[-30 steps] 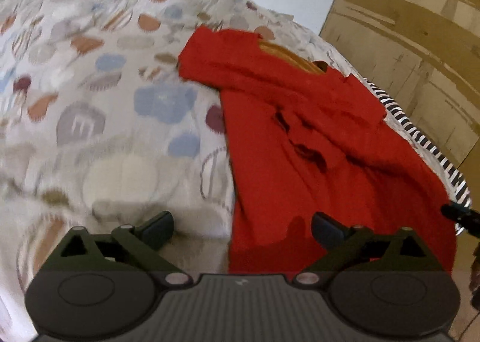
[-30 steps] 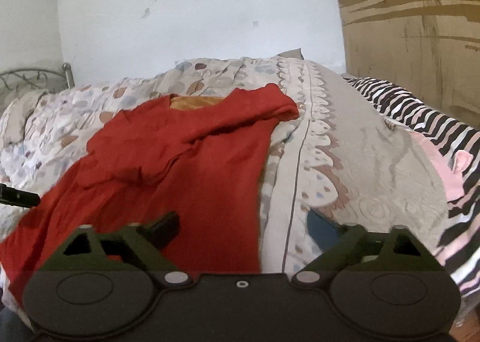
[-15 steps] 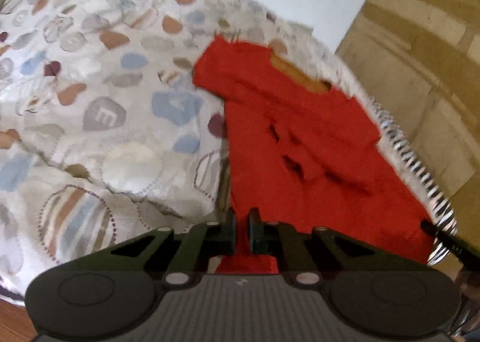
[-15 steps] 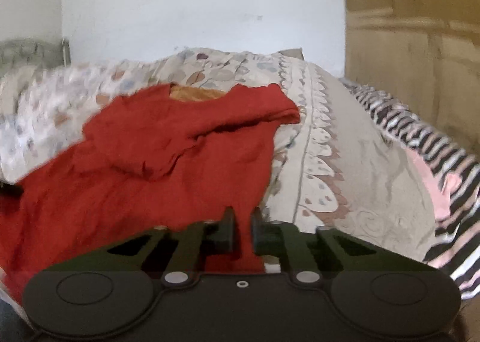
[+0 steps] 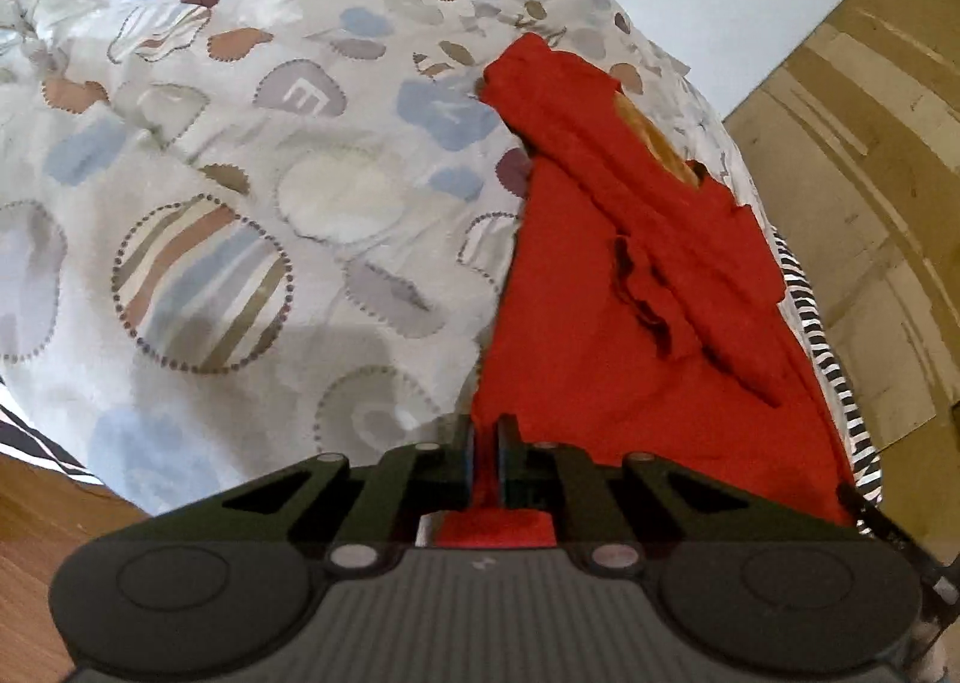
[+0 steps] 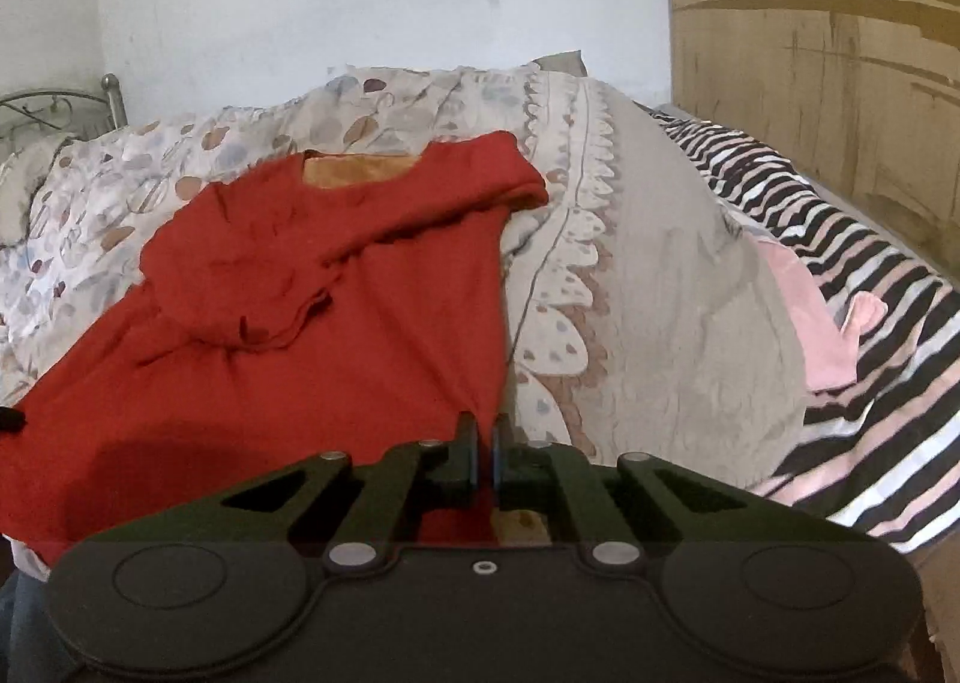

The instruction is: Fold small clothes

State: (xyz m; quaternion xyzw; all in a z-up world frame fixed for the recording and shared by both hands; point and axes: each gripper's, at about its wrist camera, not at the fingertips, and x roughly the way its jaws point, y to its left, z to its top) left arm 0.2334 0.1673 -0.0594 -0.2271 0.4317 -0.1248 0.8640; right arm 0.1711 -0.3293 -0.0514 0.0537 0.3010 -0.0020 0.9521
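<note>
Fold step, hem pinch. We see the red garment spread on the patterned bedspread, neckline at the far end showing an orange lining, hem at the near edge of the bed. The left gripper has its jaws drawn nearly together w/ red cloth between them at the near left hem corner; the right gripper is likewise narrowed onto the near right hem corner. A striped sheet w/ a pink cloth lies to the right, clear of the work. One sleeve lies crumpled across the chest, approx. mid-garment.

To do this step well, we judge: lift both corners together, keep the hem taut btwn the grippers, and carry it far toward the neckline w/o dragging the body sideways. Uneven height would skew the fold. The loose sleeve prob. needs flattening or tucking under the fold, else it bulges. Release only once the hem edge lies parallel to the shoulders.
</note>
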